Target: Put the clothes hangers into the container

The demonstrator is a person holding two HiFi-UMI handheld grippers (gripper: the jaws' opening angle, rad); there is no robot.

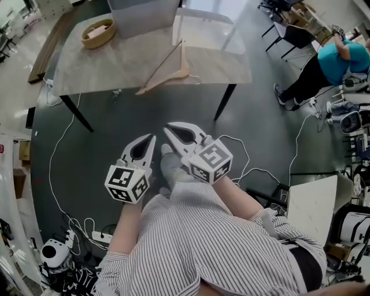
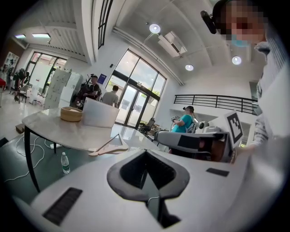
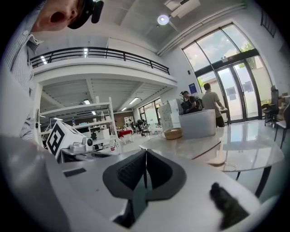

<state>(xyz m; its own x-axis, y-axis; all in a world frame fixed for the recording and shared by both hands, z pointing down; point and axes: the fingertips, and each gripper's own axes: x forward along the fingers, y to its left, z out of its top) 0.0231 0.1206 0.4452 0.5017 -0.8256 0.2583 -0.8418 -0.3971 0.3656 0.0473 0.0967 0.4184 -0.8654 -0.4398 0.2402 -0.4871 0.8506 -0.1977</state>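
Note:
A wooden clothes hanger (image 1: 167, 71) lies on the marble table (image 1: 104, 63), near its front edge. Behind it stands the grey container (image 1: 141, 14). Both grippers hover over the dark floor, short of the table and well apart from the hanger. My left gripper (image 1: 153, 137) is shut with nothing in it, and so is my right gripper (image 1: 166, 128) beside it. In the left gripper view the hanger (image 2: 111, 147) and container (image 2: 99, 113) lie beyond the shut left gripper (image 2: 145, 152). The right gripper view shows the hanger (image 3: 218, 152) and container (image 3: 197, 123) past the shut right gripper (image 3: 145, 150).
A wooden bowl (image 1: 98, 33) sits on the table left of the container. A water bottle (image 2: 65, 163) stands on the floor under the table. Cables (image 1: 58, 173) trail across the floor. A person in a teal shirt (image 1: 334, 60) bends at the far right, and a white table (image 1: 312, 202) stands near right.

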